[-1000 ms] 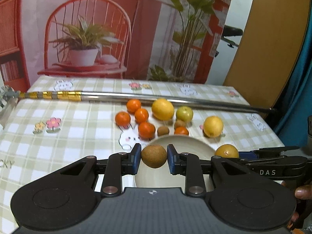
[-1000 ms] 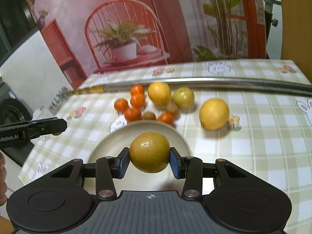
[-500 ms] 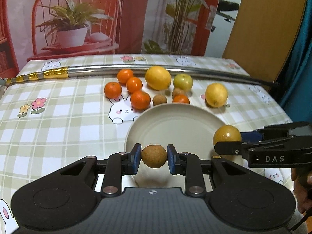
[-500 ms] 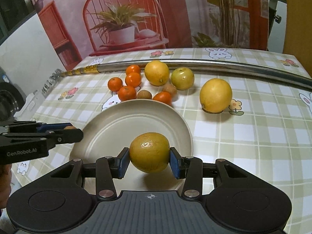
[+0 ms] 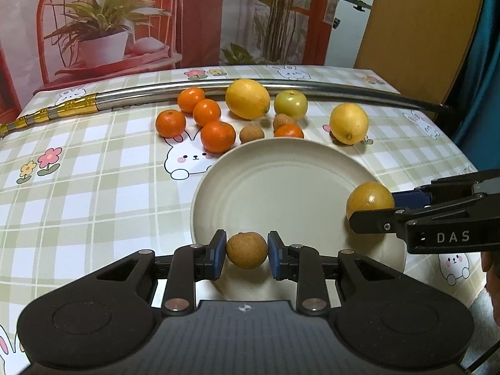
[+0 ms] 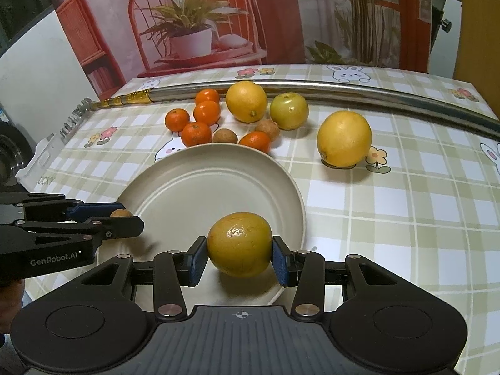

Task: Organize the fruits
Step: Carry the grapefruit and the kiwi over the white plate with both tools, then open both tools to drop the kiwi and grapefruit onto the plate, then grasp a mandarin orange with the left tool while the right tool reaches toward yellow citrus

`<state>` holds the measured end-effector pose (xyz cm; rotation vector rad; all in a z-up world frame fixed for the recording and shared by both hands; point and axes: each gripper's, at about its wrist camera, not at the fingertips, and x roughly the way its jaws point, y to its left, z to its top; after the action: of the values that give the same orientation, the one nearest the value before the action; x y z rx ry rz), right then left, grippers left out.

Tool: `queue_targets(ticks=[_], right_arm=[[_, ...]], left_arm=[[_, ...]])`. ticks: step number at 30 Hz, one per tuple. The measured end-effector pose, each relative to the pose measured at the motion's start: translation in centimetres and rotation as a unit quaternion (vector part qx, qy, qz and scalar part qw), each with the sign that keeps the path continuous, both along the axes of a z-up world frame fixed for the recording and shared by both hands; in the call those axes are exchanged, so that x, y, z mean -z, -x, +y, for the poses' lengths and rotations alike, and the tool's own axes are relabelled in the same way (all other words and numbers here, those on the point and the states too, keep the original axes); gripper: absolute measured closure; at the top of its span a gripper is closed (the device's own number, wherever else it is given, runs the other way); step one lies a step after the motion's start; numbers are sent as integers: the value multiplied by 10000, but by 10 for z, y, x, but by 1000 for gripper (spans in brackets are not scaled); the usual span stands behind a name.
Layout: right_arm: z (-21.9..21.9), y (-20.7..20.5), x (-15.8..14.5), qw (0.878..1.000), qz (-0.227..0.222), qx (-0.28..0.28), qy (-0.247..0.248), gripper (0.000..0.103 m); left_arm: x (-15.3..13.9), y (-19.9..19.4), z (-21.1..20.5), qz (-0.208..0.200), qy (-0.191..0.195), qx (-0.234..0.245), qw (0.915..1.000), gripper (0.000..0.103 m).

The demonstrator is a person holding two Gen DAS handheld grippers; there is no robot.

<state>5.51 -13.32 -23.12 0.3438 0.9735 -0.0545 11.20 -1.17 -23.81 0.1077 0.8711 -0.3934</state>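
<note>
From the left wrist, the left gripper (image 5: 247, 250) clamps a small brown fruit (image 5: 247, 250), perhaps a longan, over the near rim of the beige plate (image 5: 281, 187). To its right, the right gripper (image 5: 372, 203) grips a yellow-orange citrus (image 5: 370, 200) above the plate's right edge. Beyond the plate lie tangerines (image 5: 217, 136), lemons (image 5: 349, 122) and a green apple (image 5: 291, 103).

From the right wrist, the right gripper (image 6: 240, 245) pinches that citrus (image 6: 240, 245) over the plate (image 6: 193, 187); the left gripper (image 6: 123, 217) sits at its left, its brown fruit (image 6: 121, 213) barely visible.
</note>
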Motion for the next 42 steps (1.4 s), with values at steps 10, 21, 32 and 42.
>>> queue_targets(ticks=[10,21,32,42], right_arm=[[-1,1,5,10000,96,20,-13,63],[-1,1,4,10000,66,25,-9,62],[-2,1,0,10000,17,11,79,62],[-4,-1,-11,9999,-96,13,119,58]], left_arm=[[6,-2,-3,76,-132,13,9999,73],[7,-3,-3,88,-147,-14,9999,73],[7,-5,-2,157,-44,-45,9999,72],[-13,-11,8,130,384,-170,9990,70]])
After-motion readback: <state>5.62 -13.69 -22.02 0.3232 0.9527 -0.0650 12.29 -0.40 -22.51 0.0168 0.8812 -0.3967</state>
